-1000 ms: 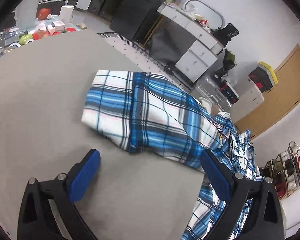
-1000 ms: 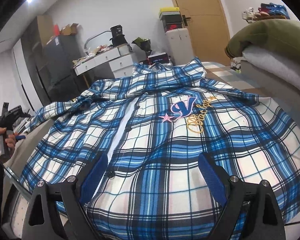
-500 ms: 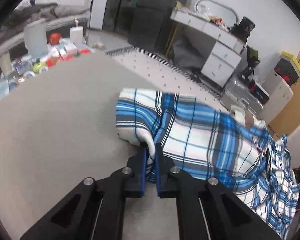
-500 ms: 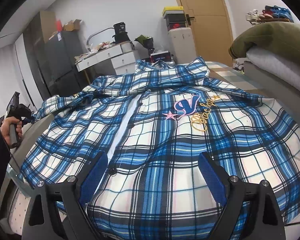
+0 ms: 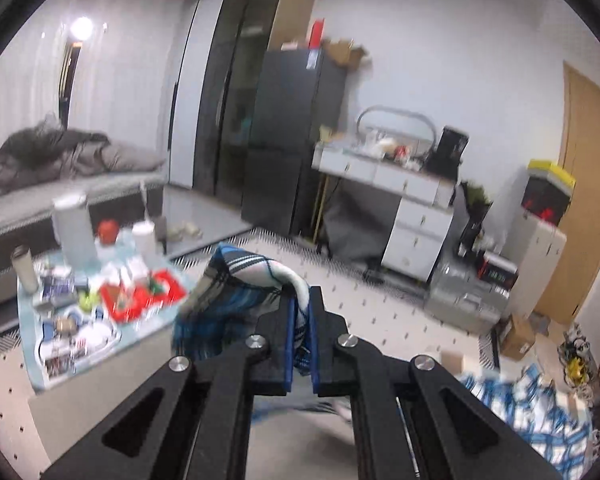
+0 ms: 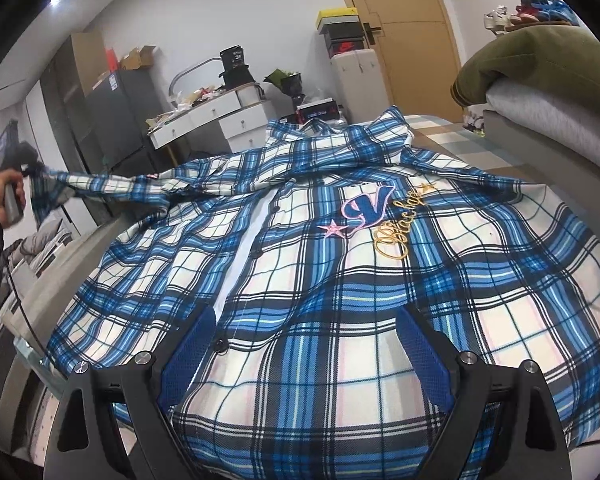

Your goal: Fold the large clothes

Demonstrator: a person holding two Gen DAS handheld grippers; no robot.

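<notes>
While the blue plaid shirt (image 6: 340,264) lies spread front-up across the grey desk (image 6: 40,292), its buttoned placket running away from the right gripper (image 6: 300,356), one sleeve (image 6: 112,184) is pulled up off the surface to that gripper's far left. The left gripper (image 5: 301,344) has its blue pads pressed together on the cuff (image 5: 260,276) of that sleeve, which bunches and droops just ahead of its fingertips. A hand (image 6: 4,196) holds that gripper's handle at the left edge of the right wrist view. The right gripper hovers over the shirt's hem with its jaws wide and nothing clamped between them. Beyond the right gripper, past the collar, stand a white dresser (image 6: 220,116) and a wooden door (image 6: 404,28). Ahead of the left gripper and lower, a cluttered low table (image 5: 96,304) is blurred.
</notes>
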